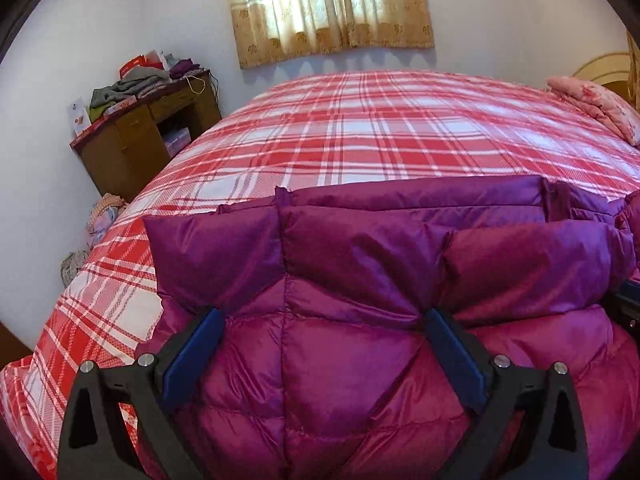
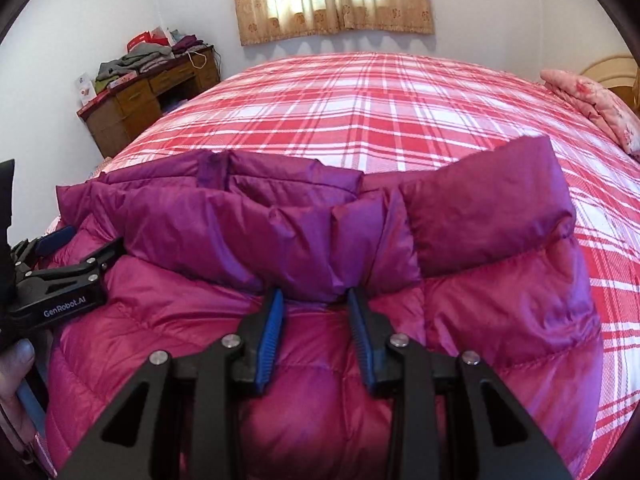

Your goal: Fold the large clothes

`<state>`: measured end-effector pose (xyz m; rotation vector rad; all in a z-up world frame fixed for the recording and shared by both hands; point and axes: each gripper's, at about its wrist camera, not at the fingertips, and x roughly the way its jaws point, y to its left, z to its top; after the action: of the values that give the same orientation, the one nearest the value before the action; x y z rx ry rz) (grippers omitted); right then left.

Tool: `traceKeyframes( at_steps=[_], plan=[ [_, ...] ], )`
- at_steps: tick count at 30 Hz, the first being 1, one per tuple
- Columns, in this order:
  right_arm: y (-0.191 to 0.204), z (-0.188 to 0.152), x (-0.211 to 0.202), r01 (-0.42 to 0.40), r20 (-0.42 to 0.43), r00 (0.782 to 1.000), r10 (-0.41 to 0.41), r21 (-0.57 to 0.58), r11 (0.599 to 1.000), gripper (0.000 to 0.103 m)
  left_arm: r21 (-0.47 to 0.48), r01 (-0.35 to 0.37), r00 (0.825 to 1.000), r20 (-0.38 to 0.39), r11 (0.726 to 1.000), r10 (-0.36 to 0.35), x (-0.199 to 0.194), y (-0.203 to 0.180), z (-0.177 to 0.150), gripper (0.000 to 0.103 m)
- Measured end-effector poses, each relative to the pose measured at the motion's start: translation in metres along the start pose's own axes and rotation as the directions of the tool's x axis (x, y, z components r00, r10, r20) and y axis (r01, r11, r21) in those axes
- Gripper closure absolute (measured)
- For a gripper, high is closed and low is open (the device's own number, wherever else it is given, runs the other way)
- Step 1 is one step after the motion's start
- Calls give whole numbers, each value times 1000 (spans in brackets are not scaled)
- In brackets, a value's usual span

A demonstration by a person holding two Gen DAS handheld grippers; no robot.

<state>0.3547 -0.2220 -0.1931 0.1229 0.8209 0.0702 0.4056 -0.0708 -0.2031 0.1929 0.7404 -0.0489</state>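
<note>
Directly ahead of both tongs, the jacket lies on the bed, a magenta down piece with its long axis running side to side across my two views. A darker purple band, likely the collar or a turned-over hem, forms the far edge, and beyond it the plaid cover stretches away bare to the curtain.

My left tongs stand spread wide, fingertips pressed at the seam where the purple band meets the quilted body; they straddle a broad puff of fabric without pinching it. My right tongs are narrower, partly parted, tips just under the band's lower edge with a fold of it bulging between the pads; whether they have any real hold on it I cannot tell.

Both tongs sit about equally near that far edge, one toward each end, so I judge the coming fold turns on lifting the band evenly along its length.

Sleeves and the near hem are cut off below both frames, and the jacket's right end is hidden in the left view. Over in the right view, the left tongs appear at the jacket's left end. A desk piled with clothes stands by the wall; a pink pillow lies at far right.
</note>
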Motion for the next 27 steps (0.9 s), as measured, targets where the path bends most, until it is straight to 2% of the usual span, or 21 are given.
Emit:
traceKeyframes(
  at_steps=[8,23,26,27],
  plan=[
    [1,2,5,9,-22,1000,-9,-1,1000,67,24,-25,999,-39,999,26,8,-7,-1,1],
    [1,5,10,21,-40,999,-21,-15,1000,67,36,-37,998,-56,999,39,10,-8,2,1],
    [6,12,5,62,-71,995,-65,-41,997,65,0,-34,992,-120,999,34,5,-1,13,1],
    [8,14,0,71,-69,995,-72,-23,997,63,-20,-39,993,-109,999,36,-4,2,17,1]
  ],
)
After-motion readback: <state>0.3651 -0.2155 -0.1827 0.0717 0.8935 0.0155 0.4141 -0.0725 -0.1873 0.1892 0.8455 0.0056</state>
